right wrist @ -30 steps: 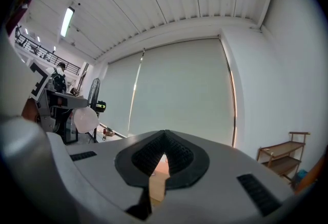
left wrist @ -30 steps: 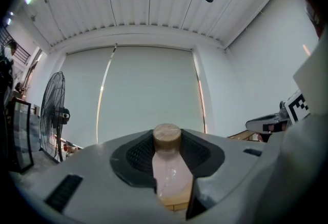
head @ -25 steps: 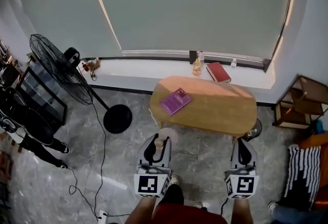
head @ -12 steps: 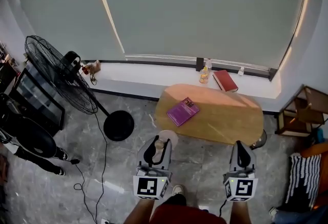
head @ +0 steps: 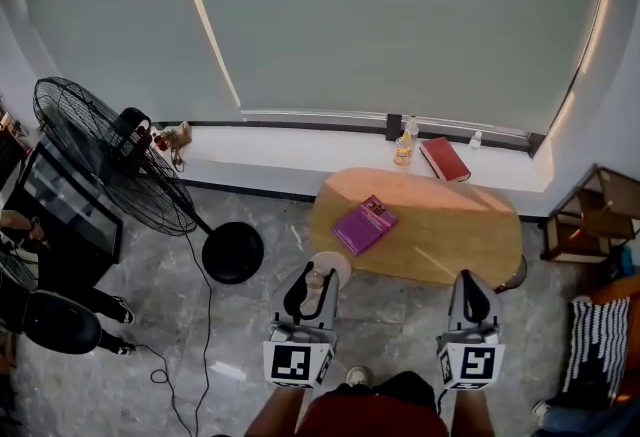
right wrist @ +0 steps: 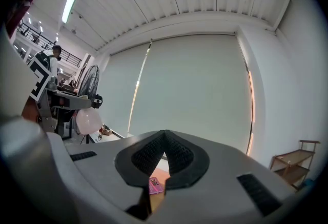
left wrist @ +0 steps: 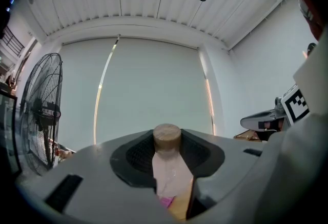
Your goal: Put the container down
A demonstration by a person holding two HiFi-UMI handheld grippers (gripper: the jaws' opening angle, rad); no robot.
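Left gripper (head: 311,280) clamps the container (left wrist: 168,165), apparently a pale, cork-capped bottle, upright between its jaws and held over the floor just short of the table (head: 455,237). Right gripper (head: 474,293): jaws closed together, nothing between them. A purple book (head: 365,224) lies on the table.

- Container (left wrist: 171,171): pale pink and translucent, capped with a round tan, cork-like stopper.
- Sits clamped between the pads of the left gripper (head: 309,281), stopper showing at the pads.
- Hangs in mid-air, short of the wooden desk (head: 450,230).
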